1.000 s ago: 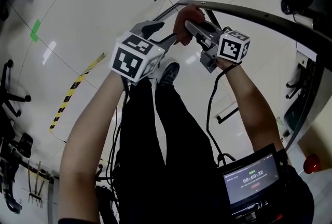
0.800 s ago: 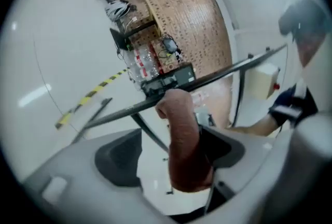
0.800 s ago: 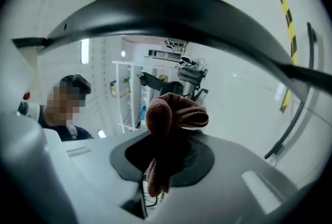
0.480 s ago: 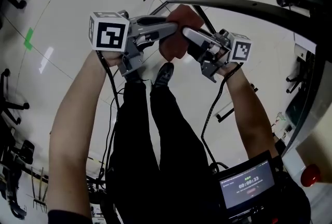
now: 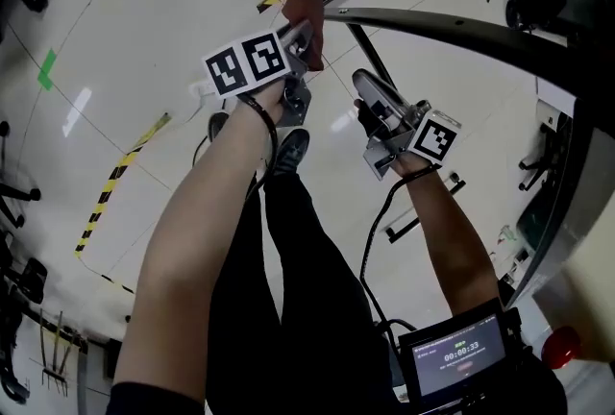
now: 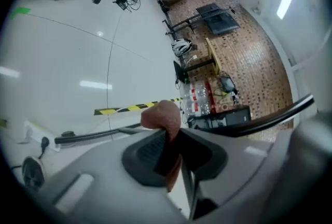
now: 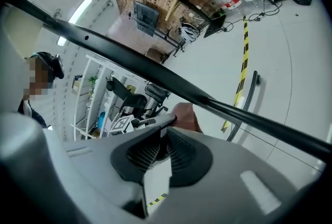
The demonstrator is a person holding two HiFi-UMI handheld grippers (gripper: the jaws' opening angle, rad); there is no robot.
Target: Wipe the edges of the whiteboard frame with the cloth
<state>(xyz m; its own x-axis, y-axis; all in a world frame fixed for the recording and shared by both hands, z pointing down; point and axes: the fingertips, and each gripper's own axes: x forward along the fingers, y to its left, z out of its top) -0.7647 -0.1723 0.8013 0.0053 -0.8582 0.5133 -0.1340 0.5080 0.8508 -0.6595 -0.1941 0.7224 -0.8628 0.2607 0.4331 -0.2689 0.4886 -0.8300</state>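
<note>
Rust-brown cloth [image 5: 307, 8] sits pinched in the left tool [image 5: 303, 36], forearm stretched forward, just beside the whiteboard frame [image 5: 432, 24]. Left gripper view: jaws clamp the cloth. Right gripper view: the right tool [image 7: 163, 132] has just been closing and is nearly together and empty, below the frame.

Bunched reddish-brown cloth [image 5: 306, 14] just beside the end of the dark whiteboard frame [image 5: 452, 29]

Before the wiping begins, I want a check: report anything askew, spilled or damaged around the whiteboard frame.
Nothing stands out. The cloth is clamped in the left gripper's jaws, bunched above them, close by the end of the dark whiteboard frame. The frame edge looks whole, and no spill is visible.
</note>
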